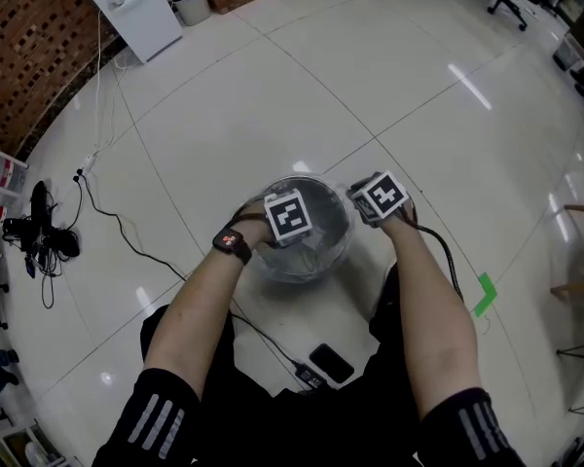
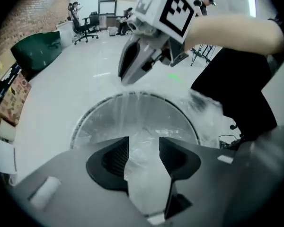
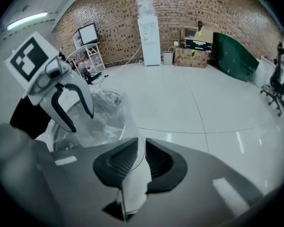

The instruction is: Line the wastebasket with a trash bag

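Open tiled floor [image 1: 389, 86] lies all round the round wastebasket [image 1: 333, 249], which stands just in front of the person. A clear, crinkled trash bag [image 2: 132, 122] sits inside it, bunched at the right rim. The left gripper [image 2: 143, 148] hangs over the middle, jaws apart and empty. The right gripper [image 3: 142, 150], at the right rim, is slightly parted, with the bag's edge loose between its jaws.

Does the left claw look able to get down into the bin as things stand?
Likely yes: the left claw hangs open above the wastebasket, with only loose trash bag film beneath it, and the right claw sits off at the rim.
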